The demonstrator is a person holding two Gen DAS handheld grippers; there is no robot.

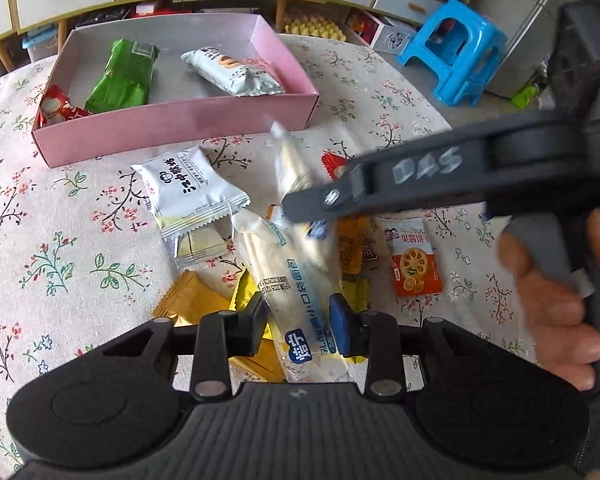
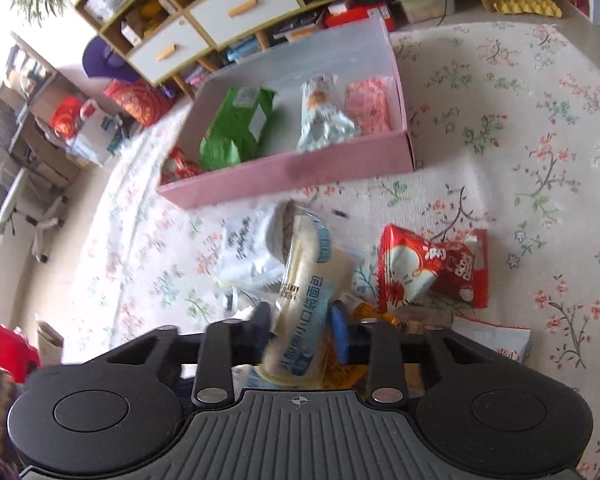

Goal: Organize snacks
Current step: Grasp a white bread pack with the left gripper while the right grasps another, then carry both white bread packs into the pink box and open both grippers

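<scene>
- The left claw (image 1: pixel 300 322) has its jaws either side of a long cream bread packet (image 1: pixel 288 280) lying on the worktop (image 1: pixel 60 240); whether the pads press it is hard to tell.
- The right claw (image 2: pixel 302 330) grips a matching bread roll packet (image 2: pixel 304 292), lifted and tilted.
- Just ahead of the left claw lie a white biscuit packet (image 1: pixel 188 188), yellow packets (image 1: pixel 192 304) and an orange cracker packet (image 1: pixel 416 264).
- Right of the right claw sits a red snack bag (image 2: pixel 432 266).
- Beyond both claws, a pink box (image 1: pixel 180 124) holds a green packet (image 1: pixel 124 76) and a pale packet (image 1: pixel 236 70).
</scene>
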